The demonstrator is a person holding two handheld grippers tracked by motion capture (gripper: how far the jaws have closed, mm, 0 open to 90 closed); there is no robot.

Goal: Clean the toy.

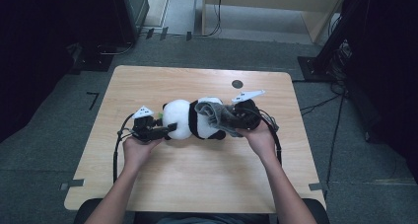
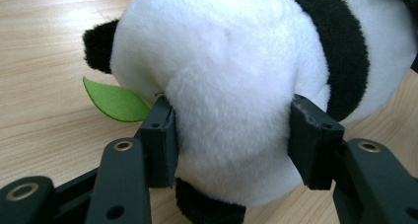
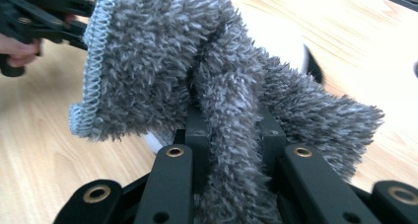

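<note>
Wooden table [image 1: 197, 179], grey floor around. Plush panda [image 1: 190, 119] lies mid-table on its side. Left gripper [image 2: 231, 135] jaws clamp the panda's white head end, green leaf [image 2: 116, 100] beside. Right gripper [image 3: 231, 135] jaws pinch grey fuzzy cloth [image 3: 162, 61] draped over panda.

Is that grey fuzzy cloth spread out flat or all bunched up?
Bunched up. The grey cloth hangs in folds, pinched between the jaws of the right gripper, and drapes over the toy panda.
</note>
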